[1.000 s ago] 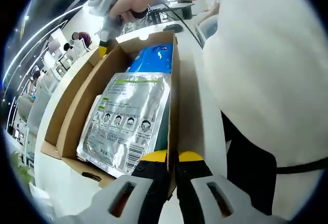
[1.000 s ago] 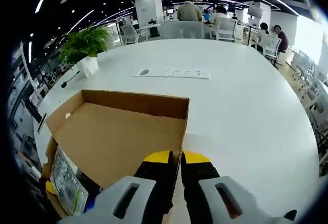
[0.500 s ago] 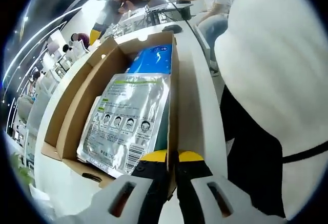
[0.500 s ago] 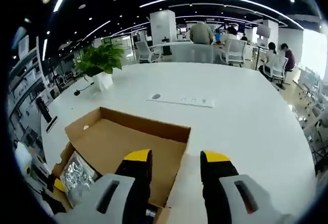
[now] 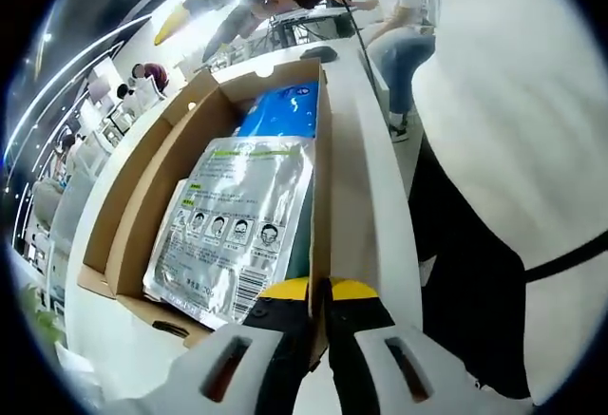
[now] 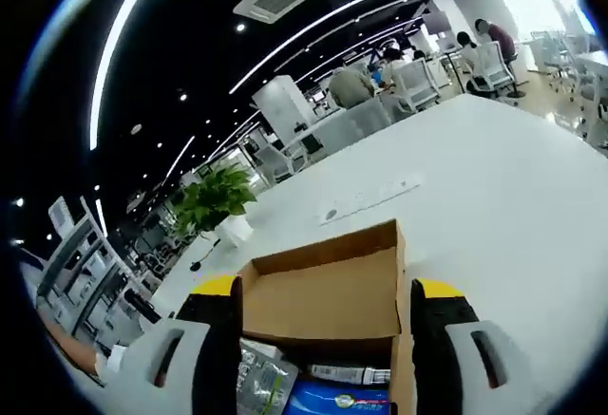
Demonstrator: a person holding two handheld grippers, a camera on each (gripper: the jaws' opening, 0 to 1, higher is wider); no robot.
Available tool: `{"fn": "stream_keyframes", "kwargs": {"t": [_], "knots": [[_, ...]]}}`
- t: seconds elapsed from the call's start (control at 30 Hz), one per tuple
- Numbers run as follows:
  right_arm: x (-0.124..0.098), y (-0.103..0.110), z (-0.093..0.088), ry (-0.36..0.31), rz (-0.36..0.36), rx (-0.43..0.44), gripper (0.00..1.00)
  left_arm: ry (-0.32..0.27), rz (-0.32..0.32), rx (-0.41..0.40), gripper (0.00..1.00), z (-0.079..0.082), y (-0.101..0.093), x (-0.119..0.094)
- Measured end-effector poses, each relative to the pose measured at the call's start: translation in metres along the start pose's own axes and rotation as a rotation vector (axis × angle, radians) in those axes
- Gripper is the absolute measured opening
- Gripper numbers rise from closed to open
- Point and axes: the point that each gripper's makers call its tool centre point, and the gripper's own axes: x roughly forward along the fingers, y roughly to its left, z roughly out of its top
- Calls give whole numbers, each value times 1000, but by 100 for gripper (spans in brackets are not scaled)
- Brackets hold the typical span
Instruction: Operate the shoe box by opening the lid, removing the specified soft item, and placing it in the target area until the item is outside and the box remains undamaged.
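Observation:
The cardboard shoe box [image 5: 321, 159] lies open on the white table. Inside it, a silver mask packet [image 5: 233, 225] rests partly over a blue packet [image 5: 285, 111]. My left gripper [image 5: 320, 292] is shut on the box's near wall. In the left gripper view, my right gripper [image 5: 180, 21] hangs in a hand above the box's far end. In the right gripper view, the right gripper [image 6: 327, 289] is open wide with nothing between its fingers. Beyond it are the brown open lid [image 6: 323, 287], the silver packet [image 6: 258, 385] and the blue packet [image 6: 337, 402].
The person's white top and dark trousers [image 5: 494, 197] stand close to the table edge beside the box. A potted plant [image 6: 214, 208] and a power strip [image 6: 370, 199] sit further off on the white table [image 6: 494, 178]. Chairs and seated people are far behind.
My right gripper let go of the lid, opened wide, and rose and tilted up above the box. The left gripper stays shut on the box wall.

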Motion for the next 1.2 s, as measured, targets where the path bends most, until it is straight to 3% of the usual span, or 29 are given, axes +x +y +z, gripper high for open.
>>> {"fn": "stream_keyframes", "kwargs": {"t": [0.1,0.2,0.27,0.37,0.53,0.63,0.93,1.2], "knots": [[-10,4,-4,-8,12,12,70,-1,-1,5,4,0,0,0],[-17,12,-11,-3,33,2,78,1,-3,8,4,-1,0,1],[-22,18,-14,-12,46,1,75,2,-6,5,4,-1,0,1],[-30,36,-21,-6,113,89,73,7,-12,-2,4,-2,0,1],[-44,37,-28,-1,136,130,60,8,-11,5,4,0,0,1],[-57,33,-31,27,132,79,63,10,-11,0,4,1,0,0],[-75,24,-33,37,156,111,64,9,-11,5,4,4,0,-1],[-79,40,-55,153,236,113,42,8,-15,10,4,3,0,-1]]}}
